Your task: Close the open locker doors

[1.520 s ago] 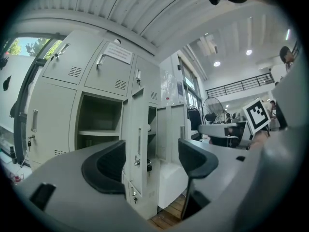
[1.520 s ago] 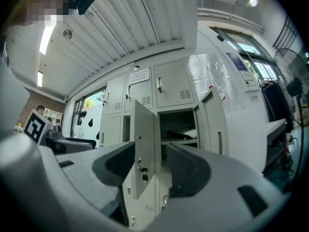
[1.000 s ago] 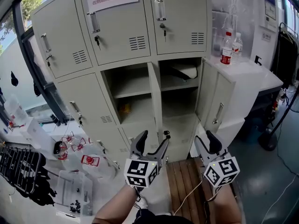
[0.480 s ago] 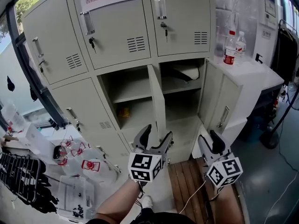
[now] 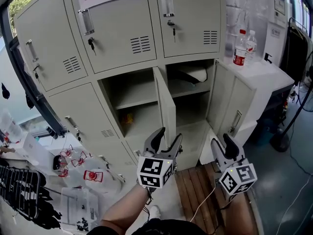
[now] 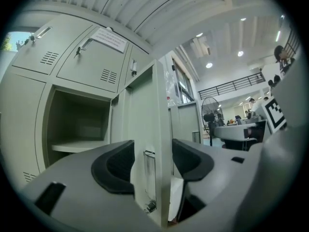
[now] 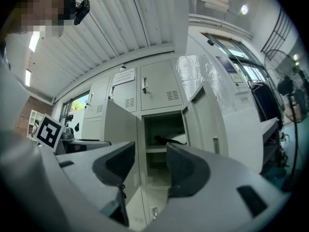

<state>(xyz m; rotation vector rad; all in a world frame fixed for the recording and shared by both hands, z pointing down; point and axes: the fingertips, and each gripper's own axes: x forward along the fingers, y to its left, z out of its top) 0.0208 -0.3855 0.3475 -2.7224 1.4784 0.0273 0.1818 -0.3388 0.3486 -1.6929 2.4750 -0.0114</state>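
The grey locker bank [image 5: 122, 38] has two open doors in its lower row. The middle door [image 5: 166, 106] swings out edge-on toward me; the right door [image 5: 230, 102] hangs wide open. My left gripper [image 5: 166, 141] is at the middle door's lower free edge. In the left gripper view that door's edge [image 6: 149, 129] stands between the two dark pads [image 6: 116, 166], and my left gripper [image 6: 153, 163] is closing; no firm press shows. My right gripper [image 5: 222, 148] is open and empty. In the right gripper view my right gripper [image 7: 150, 166] faces the right compartment [image 7: 161, 139].
Two bottles [image 5: 239, 48] stand on a white cabinet [image 5: 264, 72] just right of the right door. Plastic bags and clutter [image 5: 93, 173] lie on the floor at left. Wooden slats [image 5: 195, 190] lie below the grippers. A yellow item [image 5: 128, 116] sits in the middle compartment.
Both grippers have moved closer to the lockers. The left gripper's jaws have come around the middle door's edge and narrowed.
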